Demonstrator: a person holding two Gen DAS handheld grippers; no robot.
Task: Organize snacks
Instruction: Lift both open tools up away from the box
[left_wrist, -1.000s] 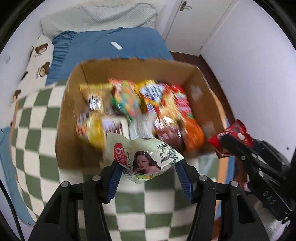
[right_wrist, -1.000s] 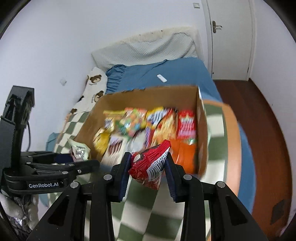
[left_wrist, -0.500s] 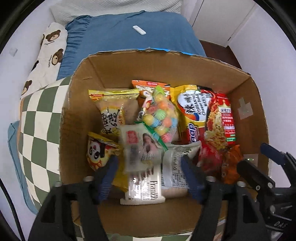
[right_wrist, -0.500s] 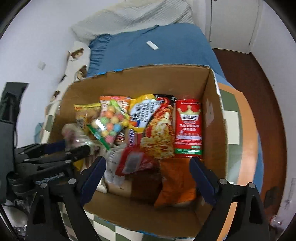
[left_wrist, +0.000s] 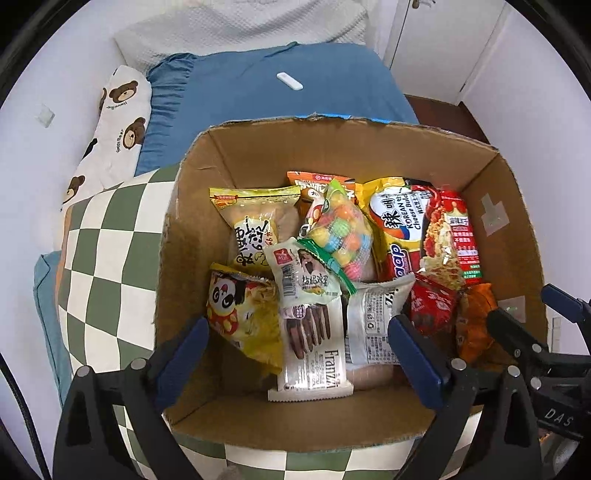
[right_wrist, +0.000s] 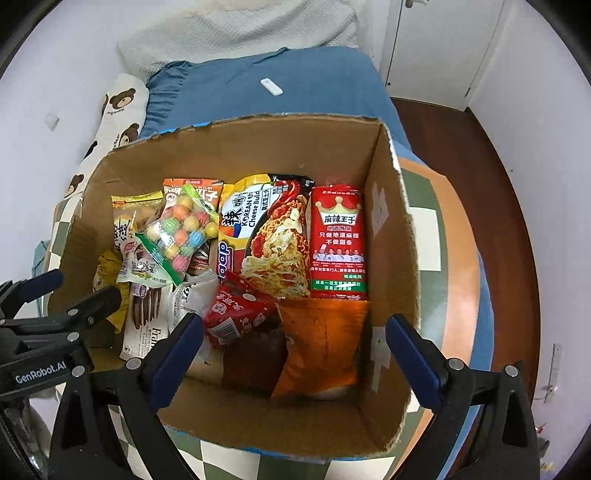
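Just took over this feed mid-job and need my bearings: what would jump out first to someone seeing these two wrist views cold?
The open cardboard box crammed with bright snack packets fills both views, sitting on a green-and-white checked cloth. Most eye-catching inside are the clear bag of pastel candy balls toward its left and the red crowned packet against its right wall. Both the left gripper and right gripper hang over the near edge, open and empty.
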